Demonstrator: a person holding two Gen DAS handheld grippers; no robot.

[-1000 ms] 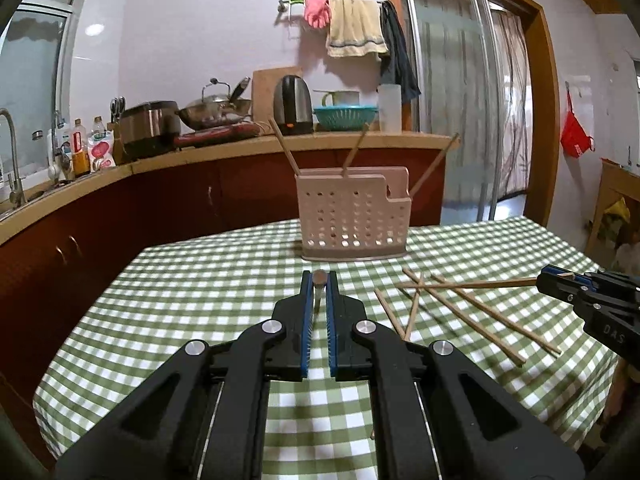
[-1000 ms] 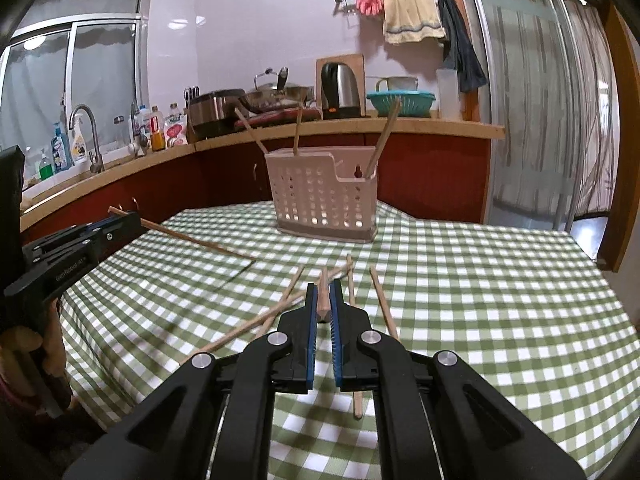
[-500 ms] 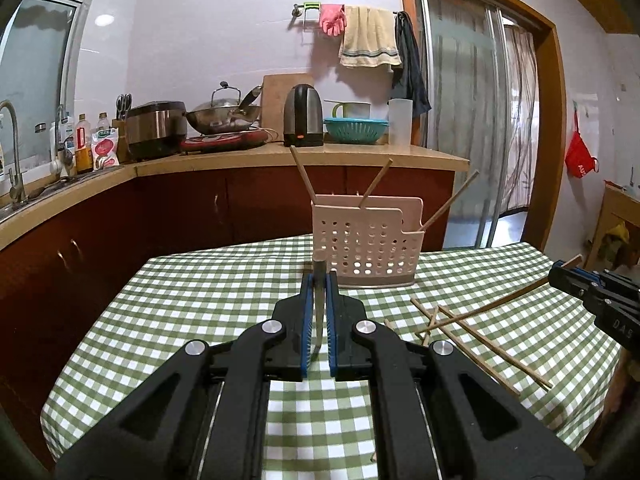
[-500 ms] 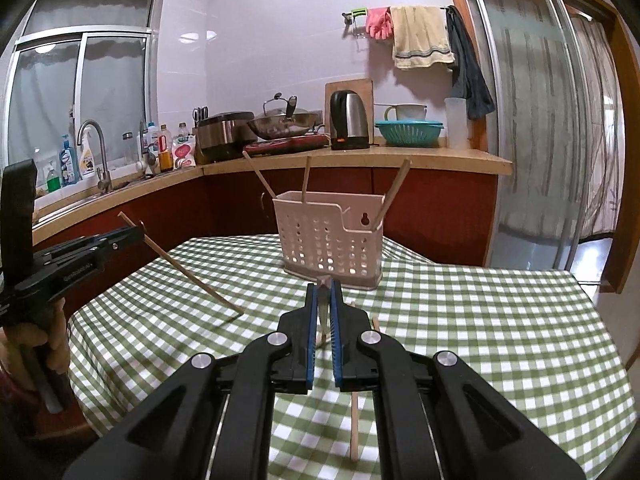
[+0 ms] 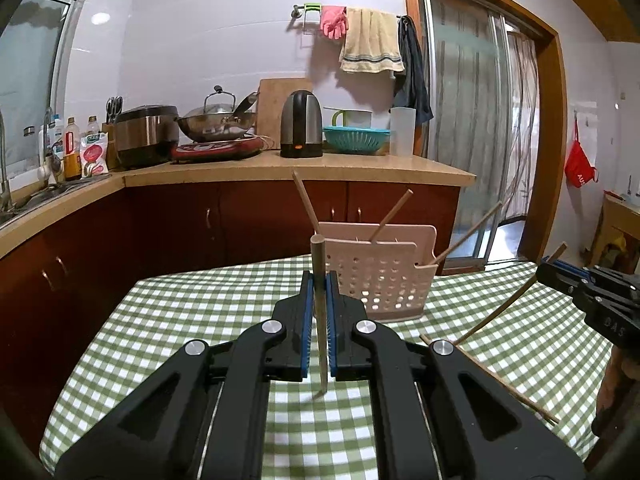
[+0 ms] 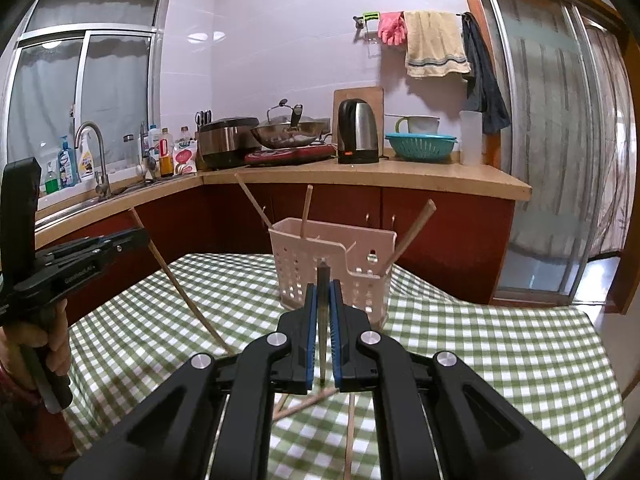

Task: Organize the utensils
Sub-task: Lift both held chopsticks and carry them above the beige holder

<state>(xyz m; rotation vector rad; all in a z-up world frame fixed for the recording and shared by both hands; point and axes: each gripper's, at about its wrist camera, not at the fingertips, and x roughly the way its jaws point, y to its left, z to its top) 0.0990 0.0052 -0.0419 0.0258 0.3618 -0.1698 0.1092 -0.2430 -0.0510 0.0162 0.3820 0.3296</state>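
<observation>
My left gripper (image 5: 319, 278) is shut on a wooden chopstick (image 5: 316, 256) that stands almost upright between the blue pads, above the checked tablecloth. Just beyond it is the pink perforated utensil holder (image 5: 380, 280), with three chopsticks leaning in it. My right gripper (image 6: 323, 286) is shut on a second chopstick (image 6: 322, 344), in front of the same holder (image 6: 304, 268). Each gripper also shows in the other's view: the right gripper (image 5: 546, 274) at the right edge, the left gripper (image 6: 140, 237) at the left, both with a slanting chopstick. Loose chopsticks (image 6: 349, 432) lie on the table below.
The green checked table (image 5: 180, 320) drops off at its left and far edges. Behind it runs a counter (image 5: 280, 168) with a kettle, a wok, a rice cooker and a sink. A hand (image 6: 56, 340) holds the left gripper's handle. More loose chopsticks (image 5: 504, 382) lie at the right.
Both grippers have risen off the table, each with a chopstick, and come closer to the holder. The held chopsticks now hang clear of the cloth instead of lying on it.
</observation>
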